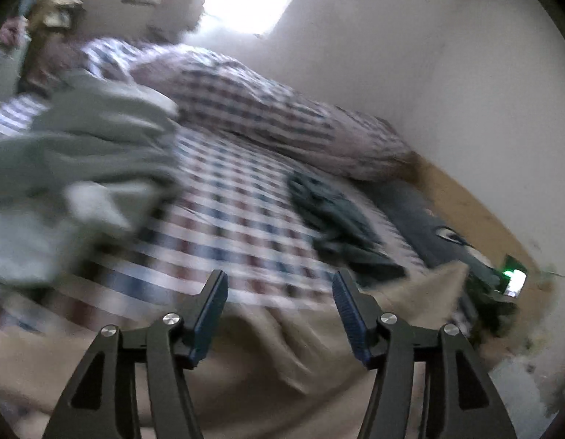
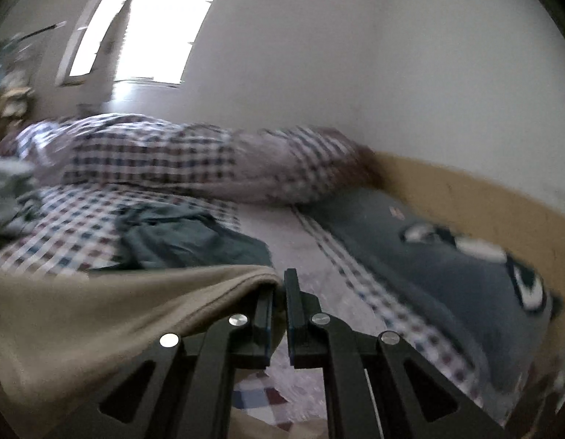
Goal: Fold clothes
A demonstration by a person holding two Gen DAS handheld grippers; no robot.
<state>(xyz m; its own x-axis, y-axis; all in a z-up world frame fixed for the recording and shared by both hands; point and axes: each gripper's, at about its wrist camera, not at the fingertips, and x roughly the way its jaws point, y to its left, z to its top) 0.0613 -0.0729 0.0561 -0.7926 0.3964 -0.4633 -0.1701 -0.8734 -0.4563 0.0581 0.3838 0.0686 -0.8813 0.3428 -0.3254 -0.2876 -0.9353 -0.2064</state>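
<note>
Left wrist view. Your left gripper (image 1: 280, 285) shows its two black fingers with blue ribbed pads (image 1: 346, 301) spread well apart; nothing lies between them. Below and beyond the fingers, from about 5 to 8 o'clock, spreads the tan, soft, creased garment (image 1: 267, 358), the piece being folded; one corner of it rises toward 3 o'clock. It lies on the bed sheet checked in white, blue and dark red (image 1: 223, 197), which fills the centre of the view. At 9 o'clock a pale grey-green heap of crumpled cloth (image 1: 74, 153) rests on the sheet. A dark teal crumpled garment (image 1: 337, 219) lies just right of centre, apart from the tan one. Along 12 to 2 o'clock a rolled quilt in the same check (image 1: 267, 109) runs against the white wall (image 1: 447, 73). The whole view is blurred.

Right wrist view. Your right gripper (image 2: 278, 292) has its black fingers pressed together, pinching an edge of the tan garment (image 2: 110, 314), which hangs away toward 8 and 9 o'clock. Behind it, at about 10 o'clock, the dark teal garment (image 2: 194, 237) lies on the checked sheet (image 2: 63, 234). From 2 to 4 o'clock a slate-grey pillow with a white and green printed figure (image 2: 428, 256) lies beside the ochre lower band of the wall (image 2: 483, 201). A bright window (image 2: 154, 25) stands at 11 o'clock.
</note>
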